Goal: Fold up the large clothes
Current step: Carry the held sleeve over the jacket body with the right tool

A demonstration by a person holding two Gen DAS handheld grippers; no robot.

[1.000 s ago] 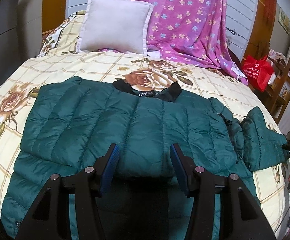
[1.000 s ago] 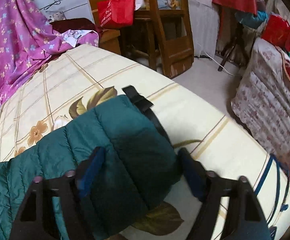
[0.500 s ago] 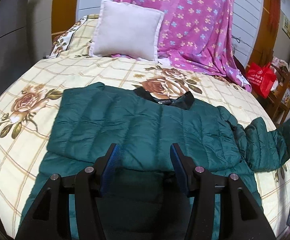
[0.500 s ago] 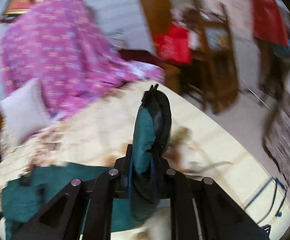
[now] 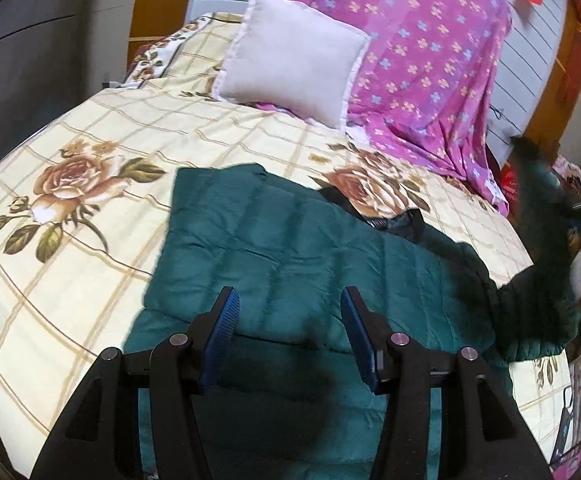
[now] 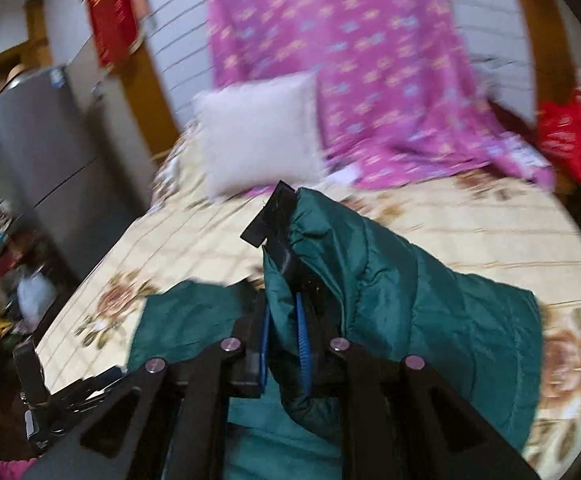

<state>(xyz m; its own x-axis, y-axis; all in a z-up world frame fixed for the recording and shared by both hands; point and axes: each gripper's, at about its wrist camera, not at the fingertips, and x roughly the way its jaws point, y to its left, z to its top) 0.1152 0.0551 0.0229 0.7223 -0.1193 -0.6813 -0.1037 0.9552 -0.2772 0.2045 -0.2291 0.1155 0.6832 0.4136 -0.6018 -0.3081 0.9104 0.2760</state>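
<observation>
Sleeve [image 6: 390,280] lifted off bed; right tongs [image 6: 282,336] pinch quilted fabric.

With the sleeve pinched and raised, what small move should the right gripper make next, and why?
Probably carry the sleeve across and lay it on the jacket's body: the right gripper is shut on its cuff end, and the left gripper hangs open, holding nothing.

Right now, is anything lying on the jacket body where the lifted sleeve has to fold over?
Nothing visible does. The right gripper is shut on the sleeve, and the jacket body is bare; the pillow sits apart, farther up the bed.
</observation>
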